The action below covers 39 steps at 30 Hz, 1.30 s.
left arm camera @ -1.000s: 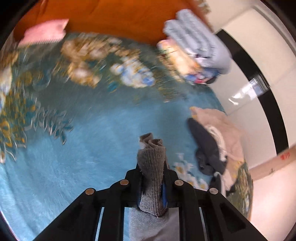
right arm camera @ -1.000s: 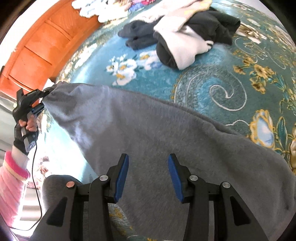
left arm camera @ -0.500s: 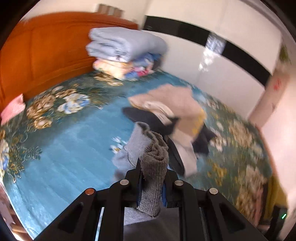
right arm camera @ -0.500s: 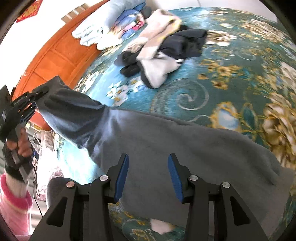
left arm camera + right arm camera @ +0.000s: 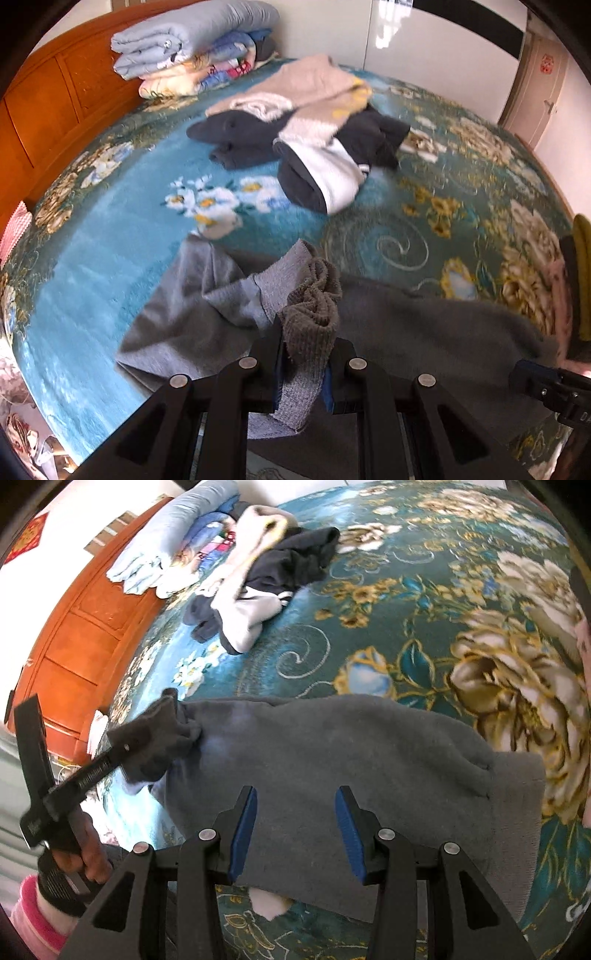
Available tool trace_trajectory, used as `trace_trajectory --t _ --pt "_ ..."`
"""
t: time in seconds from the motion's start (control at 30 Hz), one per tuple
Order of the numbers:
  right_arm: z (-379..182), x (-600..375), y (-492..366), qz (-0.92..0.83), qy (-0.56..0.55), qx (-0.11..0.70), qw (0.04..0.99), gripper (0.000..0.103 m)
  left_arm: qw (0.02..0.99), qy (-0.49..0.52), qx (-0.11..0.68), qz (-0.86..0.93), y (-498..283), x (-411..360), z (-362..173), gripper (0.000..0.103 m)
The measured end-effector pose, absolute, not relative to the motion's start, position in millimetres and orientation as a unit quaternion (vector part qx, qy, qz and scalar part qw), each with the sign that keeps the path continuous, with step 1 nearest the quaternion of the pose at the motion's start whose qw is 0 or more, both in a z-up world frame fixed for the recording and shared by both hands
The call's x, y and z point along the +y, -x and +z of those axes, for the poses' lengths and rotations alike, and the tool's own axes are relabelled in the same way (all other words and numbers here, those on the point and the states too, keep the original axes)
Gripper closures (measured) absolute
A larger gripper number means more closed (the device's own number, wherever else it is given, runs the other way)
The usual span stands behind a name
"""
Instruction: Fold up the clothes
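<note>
Right wrist view: left gripper point(image 5: 147, 746), jaws clamping the grey garment's point(image 5: 351, 760) cuff, is carrying the sleeve inward across the body; right gripper point(image 5: 295, 827) is hovering half-open above it on the bed point(image 5: 424, 590).

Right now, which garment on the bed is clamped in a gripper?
The grey sweater: the left gripper pinches its cuff. The dark and beige clothes pile lies untouched.

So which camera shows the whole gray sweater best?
The right wrist view: the gray sweater spreads across the bedspread nearly whole, its cuff pinched in the left gripper. The left wrist view mostly shows that bunched cuff up close.
</note>
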State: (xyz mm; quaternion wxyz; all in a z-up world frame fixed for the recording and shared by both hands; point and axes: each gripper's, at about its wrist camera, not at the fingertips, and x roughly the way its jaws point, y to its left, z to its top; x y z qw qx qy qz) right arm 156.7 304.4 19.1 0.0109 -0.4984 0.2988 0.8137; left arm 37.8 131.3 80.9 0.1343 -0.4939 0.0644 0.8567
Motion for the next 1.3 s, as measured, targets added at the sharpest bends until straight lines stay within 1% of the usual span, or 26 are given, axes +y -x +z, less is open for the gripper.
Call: trace_trajectory --t 0.13,0.2,0.27,0.3,0.33,0.37,0.47,0.5,0.57,0.6,0.63,0.73,0.83,0.9,0.97,1.03,1.17,1.3 --pt "12 300 -151 0.809 0.507 0.298 0.004 0.058 0.140 0.503 0.095 0.847 -46 145 69 0.083" --pt "8 296 -150 0.806 0.511 0.299 0.000 0.058 0.148 0.510 0.101 0.841 -49 149 65 0.079" --pt "6 295 -149 0.805 0.513 0.298 -0.002 0.058 0.159 0.521 0.096 0.833 -50 150 62 0.069" --pt "5 294 -148 0.804 0.515 0.298 -0.002 0.058 0.167 0.528 0.090 0.828 -51 150 60 0.052" --pt "4 294 -148 0.804 0.515 0.298 -0.003 0.058 0.173 0.535 0.083 0.823 -52 150 58 0.040" --pt "4 293 -148 0.803 0.516 0.298 -0.003 0.058 0.180 0.542 0.078 0.817 -52 150 56 0.038" --pt "3 294 -148 0.802 0.517 0.299 -0.001 0.058 0.197 0.560 0.058 0.802 -52 147 52 0.038" --pt "3 294 -149 0.802 0.517 0.300 0.000 0.058 0.204 0.561 0.039 0.801 -52 143 55 0.038" --pt "4 295 -148 0.802 0.516 0.300 0.002 0.058 0.220 0.556 -0.031 0.801 -47 121 65 0.038" --pt "5 296 -147 0.803 0.515 0.300 0.002 0.058 0.213 0.549 -0.069 0.805 -41 105 71 0.038" --pt "6 296 -145 0.804 0.513 0.301 0.000 0.058 0.189 0.542 -0.106 0.812 -32 85 74 0.038" --pt "9 296 -137 0.806 0.508 0.305 -0.008 0.058 0.094 0.544 -0.172 0.816 -4 31 69 0.038" --pt "2 279 -118 0.794 0.513 0.323 -0.044 0.057 0.049 0.569 -0.212 0.793 12 -2 48 0.038" --pt "-7 261 -101 0.778 0.521 0.342 -0.079 0.054 0.036 0.585 -0.230 0.777 12 -10 31 0.038" --pt "-20 243 -83 0.759 0.531 0.359 -0.111 0.053 0.021 0.614 -0.247 0.750 13 -14 13 0.038" --pt "-35 231 -69 0.746 0.545 0.368 -0.107 0.053 0.009 0.628 -0.264 0.732 15 -19 1 0.038" --pt "-56 225 -54 0.725 0.556 0.394 -0.100 0.053 0.005 0.623 -0.318 0.715 12 -33 -10 0.038" --pt "-54 220 -47 0.731 0.536 0.406 -0.113 0.053 0.003 0.622 -0.322 0.714 12 -34 -12 0.038"
